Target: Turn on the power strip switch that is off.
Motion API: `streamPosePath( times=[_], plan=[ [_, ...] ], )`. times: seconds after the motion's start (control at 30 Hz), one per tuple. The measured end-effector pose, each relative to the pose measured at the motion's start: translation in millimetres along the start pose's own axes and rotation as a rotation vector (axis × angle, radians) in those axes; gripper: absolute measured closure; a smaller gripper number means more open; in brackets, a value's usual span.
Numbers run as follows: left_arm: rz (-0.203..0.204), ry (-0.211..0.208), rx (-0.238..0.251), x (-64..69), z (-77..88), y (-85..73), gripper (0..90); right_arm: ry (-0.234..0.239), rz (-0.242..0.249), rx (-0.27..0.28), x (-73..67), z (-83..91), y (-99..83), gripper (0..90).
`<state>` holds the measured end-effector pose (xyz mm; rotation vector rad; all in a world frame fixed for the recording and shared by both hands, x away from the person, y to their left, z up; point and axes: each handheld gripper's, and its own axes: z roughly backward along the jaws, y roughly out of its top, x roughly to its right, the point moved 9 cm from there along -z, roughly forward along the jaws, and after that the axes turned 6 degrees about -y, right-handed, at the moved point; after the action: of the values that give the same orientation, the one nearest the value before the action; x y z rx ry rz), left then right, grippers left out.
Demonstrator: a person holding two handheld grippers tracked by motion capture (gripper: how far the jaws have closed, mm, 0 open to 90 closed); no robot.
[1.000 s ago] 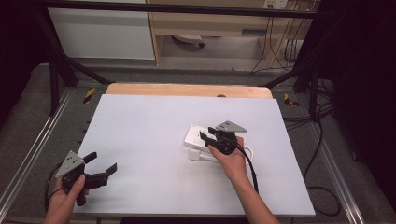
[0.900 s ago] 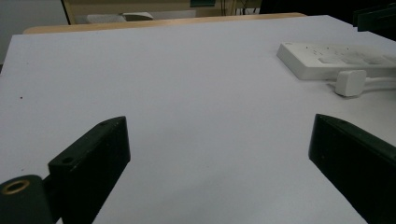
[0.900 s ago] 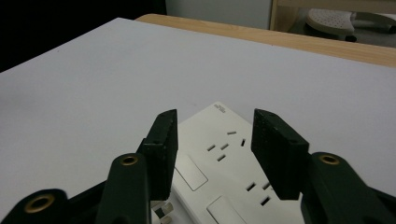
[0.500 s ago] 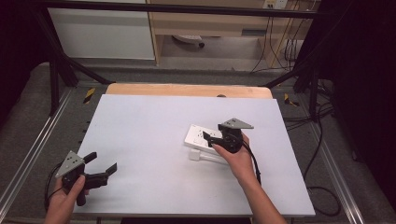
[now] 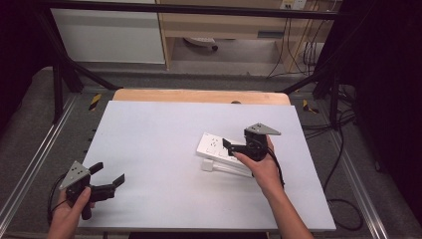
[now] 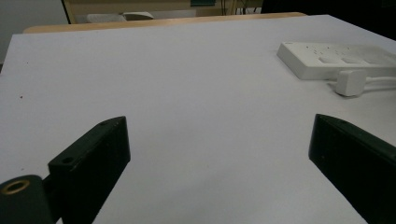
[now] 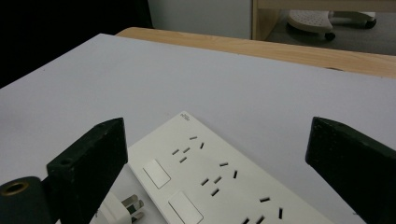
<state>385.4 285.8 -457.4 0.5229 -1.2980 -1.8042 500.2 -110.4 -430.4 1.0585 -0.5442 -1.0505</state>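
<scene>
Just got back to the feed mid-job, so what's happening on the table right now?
A person works at a white table with a black two-jaw gripper in each hand. The right gripper hovers over a white rectangular plastic power strip; its jaws have just been opening and now stand wide with nothing between them. A white plastic plug lies unplugged beside the strip. The left gripper sits near the table's front left corner, jaws open and empty.
</scene>
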Motion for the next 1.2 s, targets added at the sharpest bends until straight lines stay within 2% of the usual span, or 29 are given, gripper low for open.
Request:
streamPosePath(
  times=[0.37, 0.83, 1.2],
  plan=[
    [0.0, 0.001, 0.0, 0.5, -0.1, 0.0, 5.6, 0.0, -0.008, 0.03, 14.7, 16.0, 5.5, 2.5],
    [0.001, 0.001, -0.002, 0.8, -0.2, -0.3, 5.6, -0.037, -0.024, 0.074, 37.5, 36.7, 7.8, 3.6],
    [-0.001, 0.003, -0.005, 0.7, -0.2, -0.6, 5.6, -0.049, -0.034, 0.112, 56.2, 55.0, 4.7, 5.3]
  ],
)
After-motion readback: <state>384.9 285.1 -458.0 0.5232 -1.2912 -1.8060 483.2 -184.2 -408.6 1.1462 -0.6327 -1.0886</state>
